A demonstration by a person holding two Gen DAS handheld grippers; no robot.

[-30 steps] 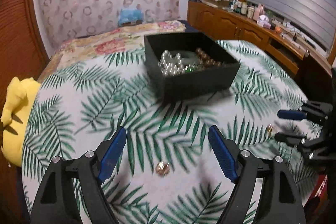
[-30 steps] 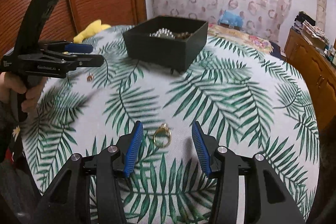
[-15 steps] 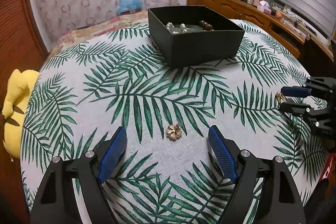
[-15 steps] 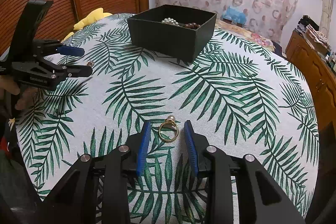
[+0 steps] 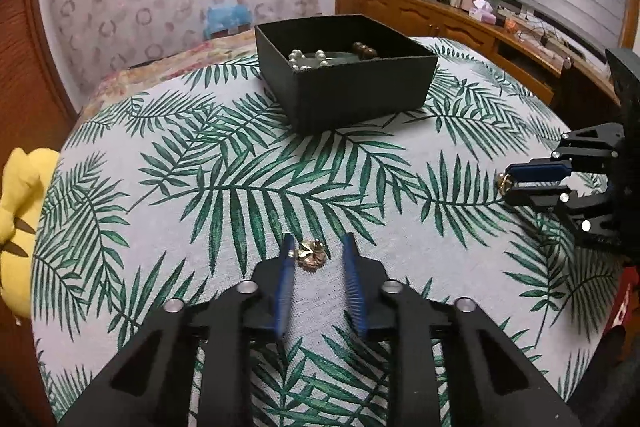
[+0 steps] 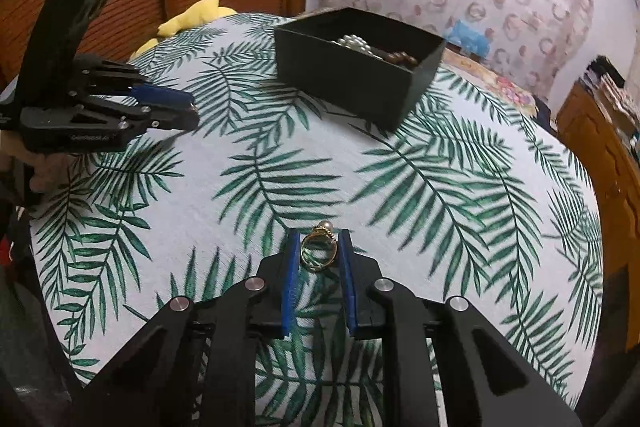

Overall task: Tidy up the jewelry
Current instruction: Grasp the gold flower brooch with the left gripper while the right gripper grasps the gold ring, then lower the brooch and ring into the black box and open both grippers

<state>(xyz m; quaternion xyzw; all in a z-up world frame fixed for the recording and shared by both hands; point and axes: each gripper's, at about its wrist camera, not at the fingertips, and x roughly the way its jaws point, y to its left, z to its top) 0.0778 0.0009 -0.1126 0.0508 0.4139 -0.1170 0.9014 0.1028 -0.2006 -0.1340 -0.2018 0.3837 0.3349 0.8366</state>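
The right gripper (image 6: 319, 253) seems to pinch the pearl ring (image 6: 318, 250); the left gripper (image 5: 319, 261), jaws spread, should centre the brooch (image 5: 311, 254) before closing.

Yellow plush toy (image 5: 18, 223), perhaps; dresser (image 5: 460, 27).

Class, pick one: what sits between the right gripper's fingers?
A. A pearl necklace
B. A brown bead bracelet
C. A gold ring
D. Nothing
C: in the right wrist view the gold ring sits between the blue pads of the right gripper, which press on both its sides; the pearls lie in the black box.
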